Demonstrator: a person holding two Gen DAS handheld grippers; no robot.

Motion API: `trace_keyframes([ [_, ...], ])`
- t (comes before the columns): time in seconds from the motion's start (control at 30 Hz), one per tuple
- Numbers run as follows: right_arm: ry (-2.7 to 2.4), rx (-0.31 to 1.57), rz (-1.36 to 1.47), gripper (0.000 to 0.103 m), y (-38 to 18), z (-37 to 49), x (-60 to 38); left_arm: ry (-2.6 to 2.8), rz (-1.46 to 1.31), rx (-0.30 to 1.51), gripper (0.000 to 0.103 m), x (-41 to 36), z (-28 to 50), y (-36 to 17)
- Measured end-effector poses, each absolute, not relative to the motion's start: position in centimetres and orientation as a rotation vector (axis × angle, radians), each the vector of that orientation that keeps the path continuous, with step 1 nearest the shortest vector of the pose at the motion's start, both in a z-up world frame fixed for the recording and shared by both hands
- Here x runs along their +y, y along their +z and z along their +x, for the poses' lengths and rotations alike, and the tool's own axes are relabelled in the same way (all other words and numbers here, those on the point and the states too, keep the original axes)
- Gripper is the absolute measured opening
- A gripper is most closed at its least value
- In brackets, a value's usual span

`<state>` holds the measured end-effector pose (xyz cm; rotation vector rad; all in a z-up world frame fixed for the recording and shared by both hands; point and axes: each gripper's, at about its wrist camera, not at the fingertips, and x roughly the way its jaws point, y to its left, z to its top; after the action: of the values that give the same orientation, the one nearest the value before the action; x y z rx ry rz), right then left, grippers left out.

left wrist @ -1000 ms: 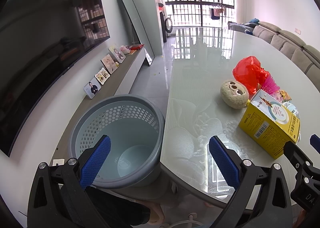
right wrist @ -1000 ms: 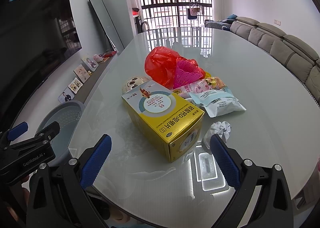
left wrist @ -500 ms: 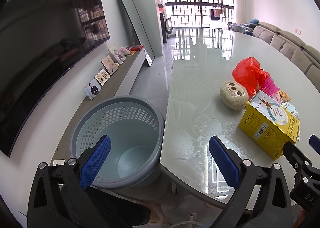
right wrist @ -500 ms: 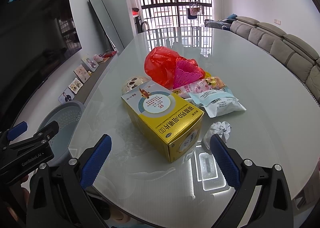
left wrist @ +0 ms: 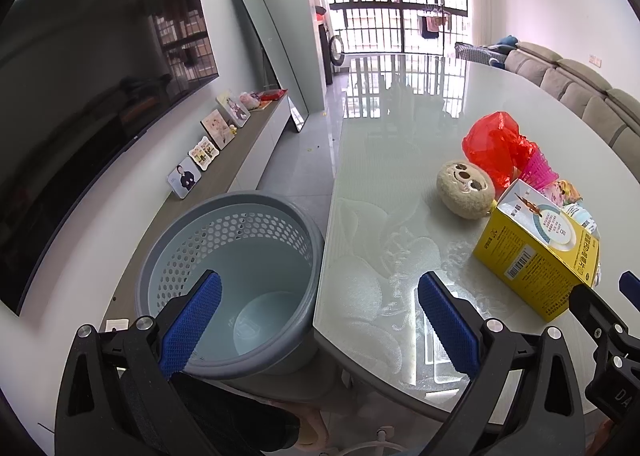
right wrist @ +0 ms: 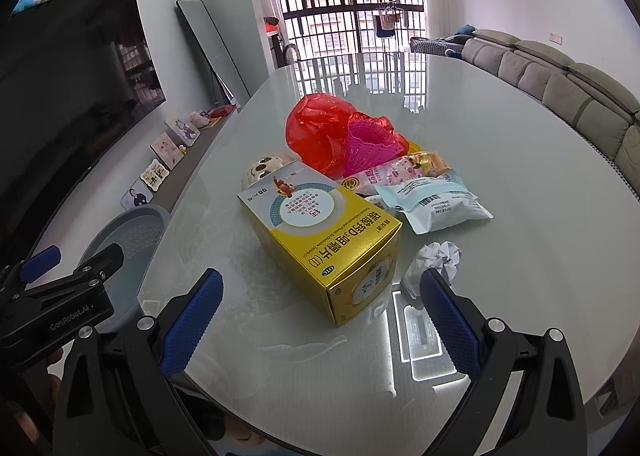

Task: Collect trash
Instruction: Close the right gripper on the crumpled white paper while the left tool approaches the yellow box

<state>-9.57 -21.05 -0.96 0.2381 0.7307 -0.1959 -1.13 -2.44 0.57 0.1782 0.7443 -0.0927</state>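
A grey perforated waste basket [left wrist: 236, 276] stands empty on the floor beside the table's left edge. Trash lies on the glass table [right wrist: 520, 160]: a yellow box [right wrist: 324, 240], a red plastic bag [right wrist: 320, 132], a pink net [right wrist: 370, 146], snack wrappers [right wrist: 400, 172], a white-blue packet [right wrist: 436, 204], a crumpled paper ball [right wrist: 436, 262] and a round beige sloth-face object [left wrist: 466, 190]. My left gripper [left wrist: 320, 320] is open and empty, over the basket's rim and the table edge. My right gripper [right wrist: 320, 320] is open and empty, just short of the yellow box.
A large TV [left wrist: 80, 116] hangs on the left wall above a low shelf with photo frames [left wrist: 208, 148]. A mirror [left wrist: 268, 52] leans on the wall. A sofa [right wrist: 560, 88] runs along the table's right side. The left gripper shows at the lower left of the right wrist view [right wrist: 52, 296].
Almost nothing moved. Both grippers stay open and nearly still; the left wrist view has drifted very slightly.
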Motion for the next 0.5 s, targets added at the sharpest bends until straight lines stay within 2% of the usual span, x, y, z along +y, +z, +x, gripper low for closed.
trace_keyframes([
  [0.5, -0.302, 0.703, 0.261, 0.094, -1.0, -12.4, -27.3, -0.178, 0.185, 0.773, 0.097, -7.4, -1.5, -0.3],
])
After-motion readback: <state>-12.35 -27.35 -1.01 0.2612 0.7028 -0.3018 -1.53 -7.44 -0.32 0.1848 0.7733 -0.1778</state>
